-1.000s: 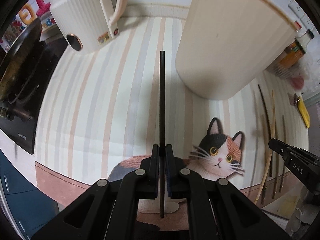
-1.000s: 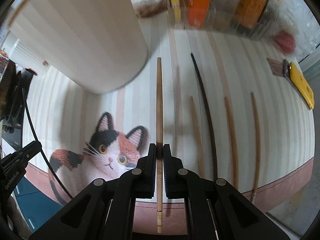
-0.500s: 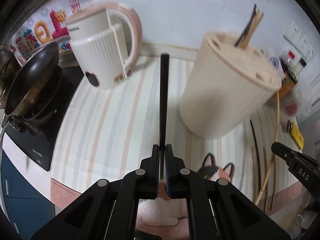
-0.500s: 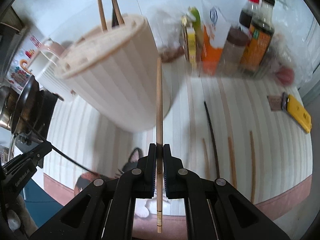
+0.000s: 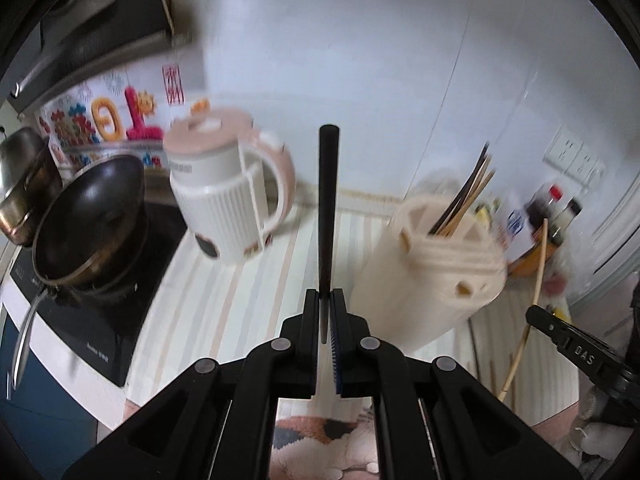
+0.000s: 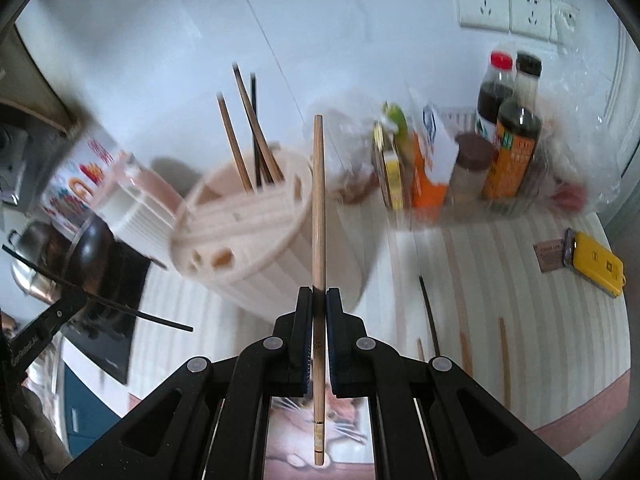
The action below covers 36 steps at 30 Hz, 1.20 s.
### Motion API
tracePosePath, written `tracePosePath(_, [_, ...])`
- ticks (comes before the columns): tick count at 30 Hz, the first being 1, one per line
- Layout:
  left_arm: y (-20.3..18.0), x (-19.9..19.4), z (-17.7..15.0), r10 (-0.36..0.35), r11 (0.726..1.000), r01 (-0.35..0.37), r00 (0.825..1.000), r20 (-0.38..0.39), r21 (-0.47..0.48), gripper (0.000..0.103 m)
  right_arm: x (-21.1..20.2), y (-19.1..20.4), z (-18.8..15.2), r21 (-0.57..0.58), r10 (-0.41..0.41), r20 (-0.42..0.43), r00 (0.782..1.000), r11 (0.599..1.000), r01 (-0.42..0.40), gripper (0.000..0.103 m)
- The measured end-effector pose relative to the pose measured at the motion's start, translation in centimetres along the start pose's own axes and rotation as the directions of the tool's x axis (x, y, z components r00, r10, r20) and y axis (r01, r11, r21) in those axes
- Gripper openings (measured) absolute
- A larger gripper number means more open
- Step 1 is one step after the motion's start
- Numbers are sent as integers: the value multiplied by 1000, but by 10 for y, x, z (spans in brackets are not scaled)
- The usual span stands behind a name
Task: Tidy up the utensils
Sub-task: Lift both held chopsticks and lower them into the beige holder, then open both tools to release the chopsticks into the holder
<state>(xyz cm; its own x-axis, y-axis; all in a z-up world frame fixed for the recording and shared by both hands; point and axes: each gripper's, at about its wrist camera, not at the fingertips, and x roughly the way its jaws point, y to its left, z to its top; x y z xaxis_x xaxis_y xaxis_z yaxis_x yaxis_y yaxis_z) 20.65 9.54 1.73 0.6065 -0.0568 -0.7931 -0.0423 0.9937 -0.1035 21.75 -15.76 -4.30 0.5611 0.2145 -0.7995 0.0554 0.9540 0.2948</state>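
Mid-carry: both chopsticks lifted off striped counter mat (image 5: 224, 304), bound for slotted cream plastic utensil holder (image 5: 436, 280) near mat's back edge.

Left: black left gripper (image 5: 325, 320) clamped on black chopstick (image 5: 327, 208); pink-and-white kettle (image 5: 228, 204) and dark wok (image 5: 92, 224) crowding mat's left edge.

Right: black right gripper (image 6: 319, 320) clamped on pale wooden chopstick (image 6: 318, 208), holder just beyond. Next, probably: tip down, aim for open slot. More chopsticks (image 6: 464, 344) lying near mat's front right edge; bottles (image 6: 508, 136) at back right corner.

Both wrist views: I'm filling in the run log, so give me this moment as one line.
left tool: shut on black chopstick | right tool: shut on wooden chopstick | holder: upright, holds chopsticks | mat: loose chopsticks left
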Motion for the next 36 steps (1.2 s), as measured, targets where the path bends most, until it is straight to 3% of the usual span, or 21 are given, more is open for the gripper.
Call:
tracePosePath(9, [-14,-52,48,-105,994,106,988,111,-2,3,-41,14,61,19,82,144,986,996,-86,7])
tracePosePath(16, [-38,-55,88,-167,986,166,976,141,17,3,-40,22,112,32,90,256,963,994,-102,7])
tracePosePath(22, [-64,-24,108,-203,978,199,976,76,61,3,-19,28,137,30,78,343,936,995,-94,7])
tracePosePath(30, [-76,26,110,-159,984,160,987,-17,77,3,13,37,143,-3,59,448,892,998,-65,7])
tracePosePath(32, [-76,39,109,-156,985,159,987,-47,71,3,24,38,141,-22,55,443,895,998,-51,7])
tracePosePath(36, [-75,43,106,-131,990,137,985,-116,42,6,34,36,134,-60,69,373,925,997,-50,8])
